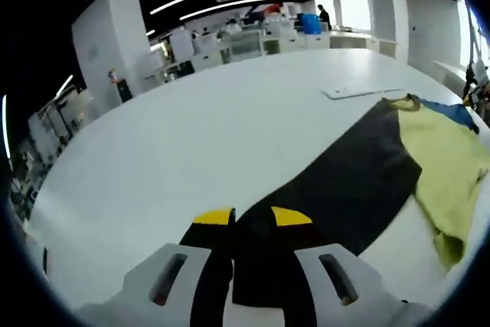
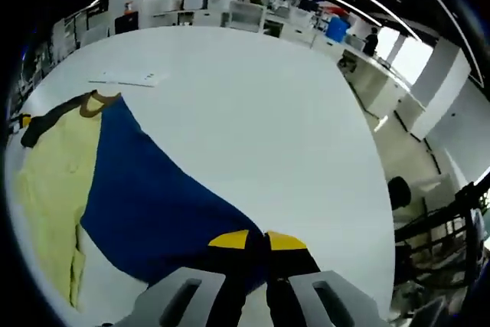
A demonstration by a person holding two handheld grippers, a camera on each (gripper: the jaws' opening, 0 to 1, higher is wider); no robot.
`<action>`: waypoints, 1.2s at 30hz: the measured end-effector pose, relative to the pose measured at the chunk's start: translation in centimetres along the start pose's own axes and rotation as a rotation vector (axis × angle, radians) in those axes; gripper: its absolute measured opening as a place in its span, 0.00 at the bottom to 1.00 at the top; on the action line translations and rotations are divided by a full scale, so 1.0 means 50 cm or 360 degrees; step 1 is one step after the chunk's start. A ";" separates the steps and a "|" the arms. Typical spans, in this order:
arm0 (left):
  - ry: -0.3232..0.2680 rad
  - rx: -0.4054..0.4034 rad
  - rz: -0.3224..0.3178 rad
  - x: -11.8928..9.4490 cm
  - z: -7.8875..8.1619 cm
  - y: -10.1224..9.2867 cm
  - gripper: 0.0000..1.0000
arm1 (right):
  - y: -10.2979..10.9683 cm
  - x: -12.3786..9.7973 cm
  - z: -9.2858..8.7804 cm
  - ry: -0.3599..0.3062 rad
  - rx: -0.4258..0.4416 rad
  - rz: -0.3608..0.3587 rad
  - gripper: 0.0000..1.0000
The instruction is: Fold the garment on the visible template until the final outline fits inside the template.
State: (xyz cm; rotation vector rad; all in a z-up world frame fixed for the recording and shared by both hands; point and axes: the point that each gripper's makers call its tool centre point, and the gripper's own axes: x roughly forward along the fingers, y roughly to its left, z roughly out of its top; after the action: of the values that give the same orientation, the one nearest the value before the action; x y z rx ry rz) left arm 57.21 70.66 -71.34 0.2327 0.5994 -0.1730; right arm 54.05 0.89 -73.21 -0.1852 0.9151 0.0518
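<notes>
A garment lies on the white table (image 1: pixel 191 151), with a yellow body (image 1: pixel 448 162), a black sleeve (image 1: pixel 344 185) and a blue sleeve (image 2: pixel 145 197). In the left gripper view my left gripper (image 1: pixel 251 218), yellow-tipped, is shut on the end of the black sleeve, which stretches away to the right toward the yellow body. The right gripper view has my right gripper (image 2: pixel 256 241) shut on the end of the blue sleeve, which runs up and left to the collar (image 2: pixel 96 103). The yellow body (image 2: pixel 46 181) lies at the left there.
A flat white sheet (image 1: pixel 360 91) lies on the table beyond the garment, also seen as the sheet (image 2: pixel 126 78). Desks, shelves and a person (image 1: pixel 325 14) stand far behind. The table's edge (image 2: pixel 375 174) curves past on the right, with a dark chair (image 2: pixel 398 189) beyond.
</notes>
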 end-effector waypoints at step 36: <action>-0.0213 -0.0129 -0.0745 -0.213 -0.035 -0.309 0.56 | 0.357 -0.180 -0.102 -0.0152 -0.0170 0.0805 0.62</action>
State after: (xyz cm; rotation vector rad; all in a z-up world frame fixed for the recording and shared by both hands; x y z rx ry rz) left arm 44.08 57.28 -69.15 -0.0017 0.5186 -0.6106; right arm 42.37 17.81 -71.57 -0.0458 0.8458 0.5741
